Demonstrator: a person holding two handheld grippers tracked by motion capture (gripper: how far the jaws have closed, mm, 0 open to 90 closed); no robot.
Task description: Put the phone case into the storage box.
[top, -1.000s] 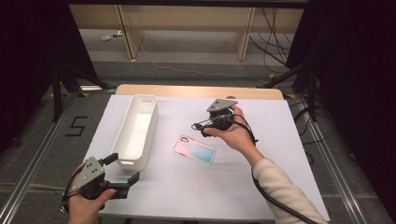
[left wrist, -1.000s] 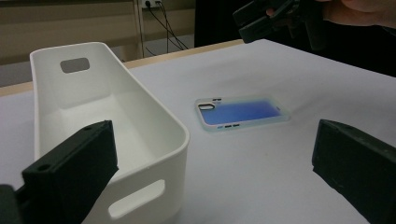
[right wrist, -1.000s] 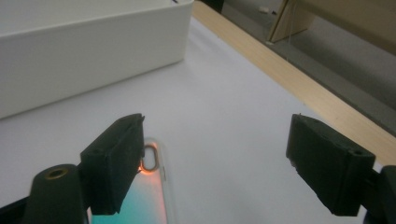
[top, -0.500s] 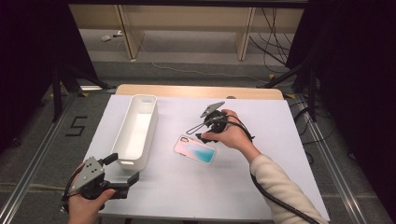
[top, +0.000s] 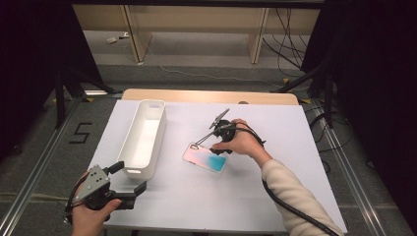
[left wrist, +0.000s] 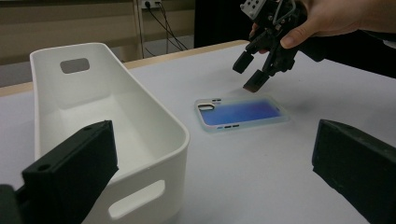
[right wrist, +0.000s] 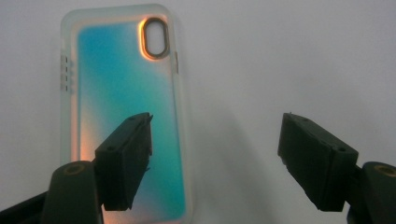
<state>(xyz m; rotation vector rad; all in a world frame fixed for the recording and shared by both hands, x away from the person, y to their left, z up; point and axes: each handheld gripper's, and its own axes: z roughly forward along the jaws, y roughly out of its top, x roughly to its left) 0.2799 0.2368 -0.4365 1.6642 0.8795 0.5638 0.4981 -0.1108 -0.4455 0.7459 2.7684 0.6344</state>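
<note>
A phone case [top: 211, 161], pink fading to blue, lies flat on the white table [top: 290, 132] right of a long white bin [top: 158, 140]. My right gripper [top: 205, 147] hangs just above the case's camera-hole end, pointing down. In the right gripper view the case [right wrist: 121, 84] runs under the left jaw, its long edge lies between the jaws, and the right jaw is over bare table. The right gripper [right wrist: 215, 126] is open; its jaws have just been closing, and the pads touch nothing. My left gripper [top: 130, 178] is open at the table's near left, by the bin's near end.
In the left gripper view the bin [left wrist: 154, 107] sits empty just ahead of my left gripper [left wrist: 212, 140]; beyond it are the case [left wrist: 240, 113] and the right gripper [left wrist: 250, 73]. Dark floor, cables and shelf legs lie past the table's far edge.
My right gripper has come down and to the left, from above the table's middle to just over the phone case. The left gripper has stayed put.
</note>
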